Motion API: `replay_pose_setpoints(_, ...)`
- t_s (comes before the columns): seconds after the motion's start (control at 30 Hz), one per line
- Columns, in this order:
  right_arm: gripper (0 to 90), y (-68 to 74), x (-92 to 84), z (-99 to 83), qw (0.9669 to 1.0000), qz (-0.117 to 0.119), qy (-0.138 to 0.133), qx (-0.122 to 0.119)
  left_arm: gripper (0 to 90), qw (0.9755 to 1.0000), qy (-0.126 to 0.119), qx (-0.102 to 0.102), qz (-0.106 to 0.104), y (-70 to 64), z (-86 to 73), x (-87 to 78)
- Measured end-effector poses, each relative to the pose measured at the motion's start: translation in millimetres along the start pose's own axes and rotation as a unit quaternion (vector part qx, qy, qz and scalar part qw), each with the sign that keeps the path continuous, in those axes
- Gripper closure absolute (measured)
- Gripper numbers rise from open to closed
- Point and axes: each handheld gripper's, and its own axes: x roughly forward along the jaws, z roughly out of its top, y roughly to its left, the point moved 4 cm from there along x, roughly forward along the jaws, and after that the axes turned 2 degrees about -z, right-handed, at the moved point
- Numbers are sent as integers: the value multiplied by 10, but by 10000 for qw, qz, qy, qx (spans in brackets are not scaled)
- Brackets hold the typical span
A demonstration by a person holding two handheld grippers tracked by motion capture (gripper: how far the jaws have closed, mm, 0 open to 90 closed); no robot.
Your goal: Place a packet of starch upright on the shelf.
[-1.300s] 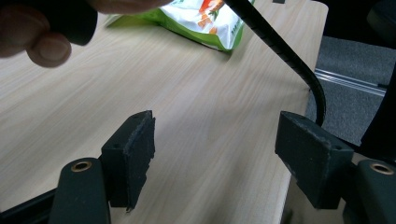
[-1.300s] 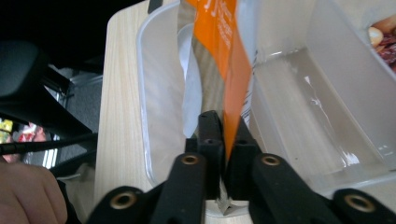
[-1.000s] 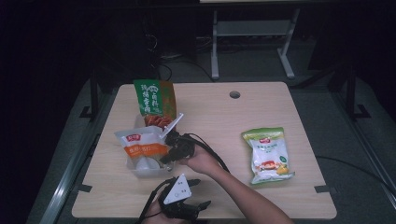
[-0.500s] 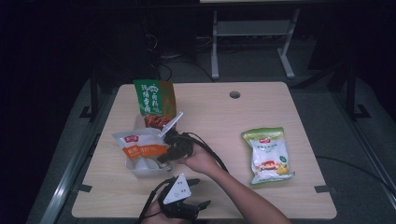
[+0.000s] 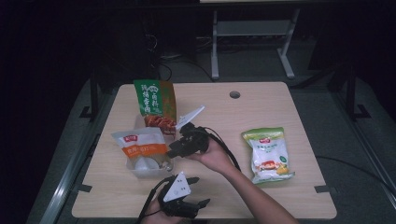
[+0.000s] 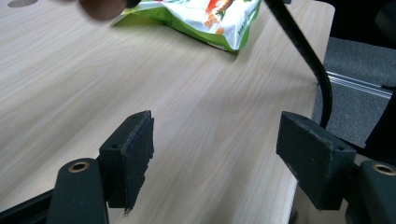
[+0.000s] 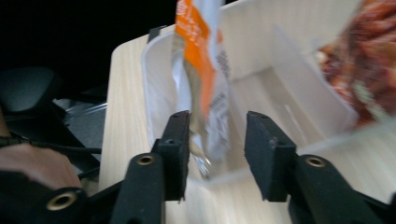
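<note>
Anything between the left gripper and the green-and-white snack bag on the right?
Nothing solid on the table. The left gripper stands open over bare wood, and the green-and-white bag lies beyond. The person's right forearm and the right gripper's cable cross that path.

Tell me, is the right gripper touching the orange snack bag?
Cannot tell. In the right gripper view the orange snack bag hangs between the right gripper's just-opened jaws, too blurred to judge.

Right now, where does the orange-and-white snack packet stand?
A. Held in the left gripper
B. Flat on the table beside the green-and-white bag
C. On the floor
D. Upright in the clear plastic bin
D: the orange-and-white packet stands upright inside the clear plastic bin, with the right gripper open around its edge.
</note>
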Motion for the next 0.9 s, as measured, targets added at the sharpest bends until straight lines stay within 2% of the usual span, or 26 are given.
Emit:
replay_pose_setpoints(0.07, 576, -11, -42, -16, 10000, -39, -9, 16, 270, 10000, 3, 5, 3, 3, 2, -2)
replay_pose_setpoints(0.1, 546, -47, -175, -82, 9999, -124, -71, 95, 269, 10000, -6, 9, 12, 11, 5, -3)
replay_pose_setpoints(0.13, 546, -47, -175, -82, 9999, -124, -71, 95, 269, 10000, -6, 9, 12, 11, 5, -3)
replay_pose_setpoints(0.33, 487, -128, -486, -282, 9989, -309, -162, 300, 263, 10000, 65, -21, 14, 17, 7, 20)
replay_pose_setpoints(0.4, 471, -151, -558, -337, 9986, -360, -196, 343, 263, 9999, 101, 23, 28, 20, 14, 22)
replay_pose_setpoints(0.6, 440, -202, -750, -496, 9973, -550, -223, 429, 259, 10000, 49, -9, 44, 21, 41, 46)
replay_pose_setpoints(0.63, 425, -226, -843, -562, 9965, -628, -259, 485, 258, 10000, 37, -33, 46, 34, 53, 54)
replay_pose_setpoints(0.83, 399, -282, -1035, -725, 9951, -780, -254, 547, 251, 10000, 26, -66, 56, 61, 95, 77)
replay_pose_setpoints(0.9, 380, -318, -1159, -825, 9937, -908, -244, 604, 249, 10000, 53, -32, 67, 74, 121, 92)
